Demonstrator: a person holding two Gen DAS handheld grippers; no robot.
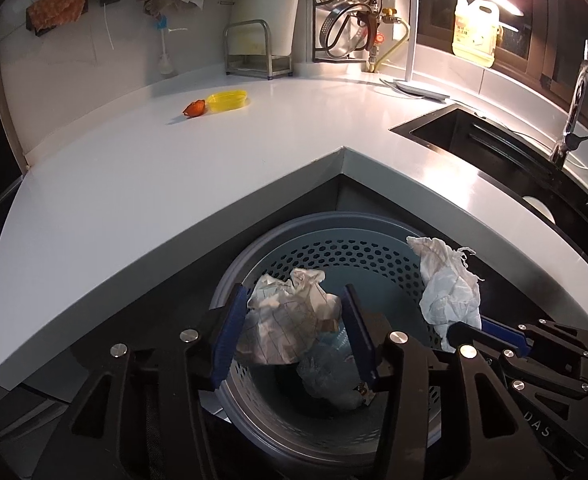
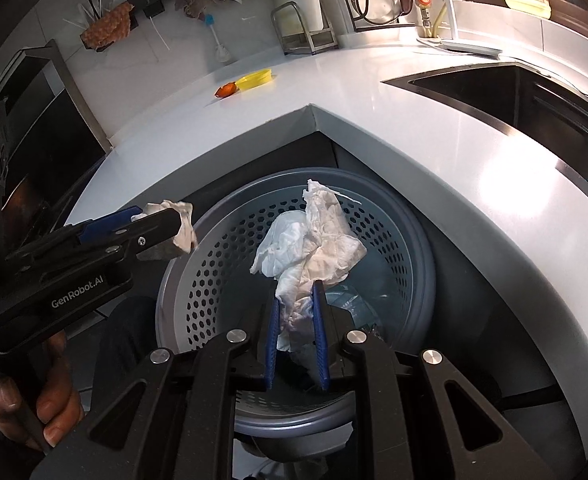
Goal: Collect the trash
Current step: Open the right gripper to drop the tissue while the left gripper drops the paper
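Over a grey perforated trash bin (image 1: 278, 236) (image 2: 413, 216) below the counter corner, my left gripper (image 1: 294, 296) (image 2: 166, 220) stands open. A crumpled lined paper ball (image 1: 290, 320) (image 2: 182, 232) sits between its blue pads; it leans on the left pad, with a thin gap at the right one. My right gripper (image 2: 297, 294) (image 1: 465, 328) is shut on a white crumpled tissue (image 2: 313, 236) (image 1: 449, 284) that sticks up above the bin's mouth. Clear plastic waste (image 1: 325, 368) lies at the bin's bottom. On the counter, an orange scrap (image 1: 194, 108) (image 2: 226, 89) lies next to a yellow lid (image 1: 227, 101) (image 2: 257, 78).
The white L-shaped counter (image 1: 134, 184) wraps around the bin. A black sink (image 1: 473, 136) with a tap (image 1: 573, 120) is at the right. A metal rack (image 1: 254, 52), a pot-lid holder and a soap jug (image 1: 475, 30) stand along the back wall. A hand (image 2: 34, 408) grips the left gripper's handle.
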